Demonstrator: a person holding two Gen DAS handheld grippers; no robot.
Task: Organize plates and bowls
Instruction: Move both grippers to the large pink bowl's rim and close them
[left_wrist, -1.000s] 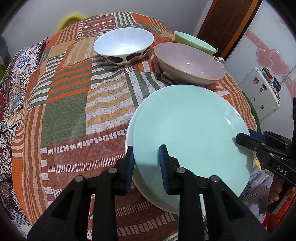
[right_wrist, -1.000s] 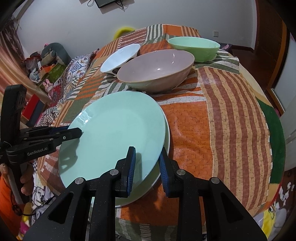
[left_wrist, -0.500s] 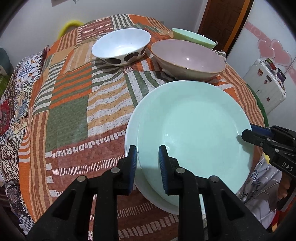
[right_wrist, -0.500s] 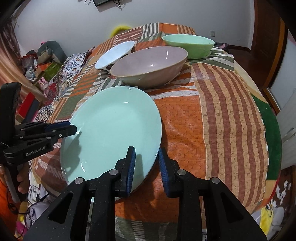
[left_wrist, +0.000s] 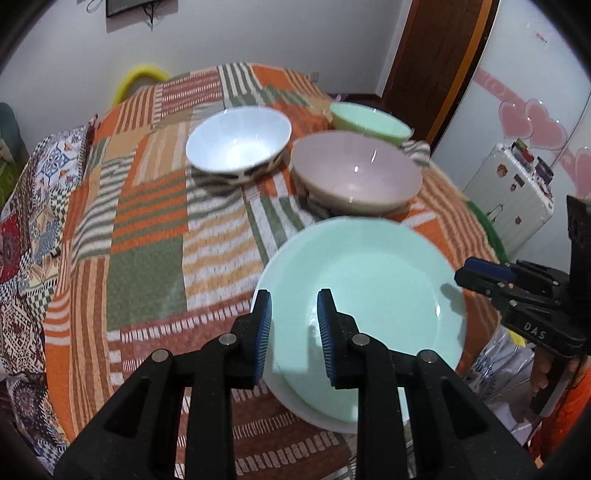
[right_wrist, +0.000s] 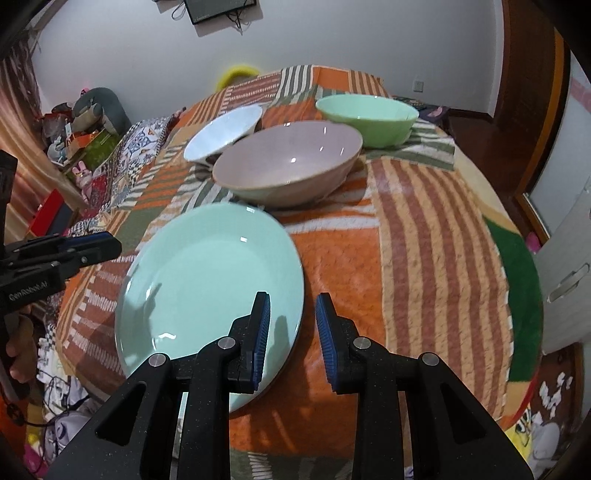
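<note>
Near the front edge of the tabletop (left_wrist: 147, 236), the mint-green plate (left_wrist: 362, 288) lies flat on a white plate (left_wrist: 314, 417), whose rim shows only as a pale crescent along the near left side. I hold the left tongs (left_wrist: 295, 332) part open and empty, with the fingers standing either side of the green plate's near left rim; I cannot tell whether either pad touches it. The right tongs (right_wrist: 293, 332) are likewise part open and grip nothing, with the plate's right rim lying in the gap between the fingers. Three bowls stand farther back: a white bowl (left_wrist: 238, 142) at far left, a large pink bowl (left_wrist: 356, 173) just beyond the plates, and a green bowl (left_wrist: 369, 120) behind that. Risk, in my judgement: the pair sits close to the near edge and may overhang it, so a sideways knock from either tool could push the stack off. Glaze on glaze offers little friction, and the top plate could slide if nudged. Condition of the green plate: smooth, glossy, shallow, evenly coloured, no chips or soiling visible; it appears off-centre on the white one.
</note>
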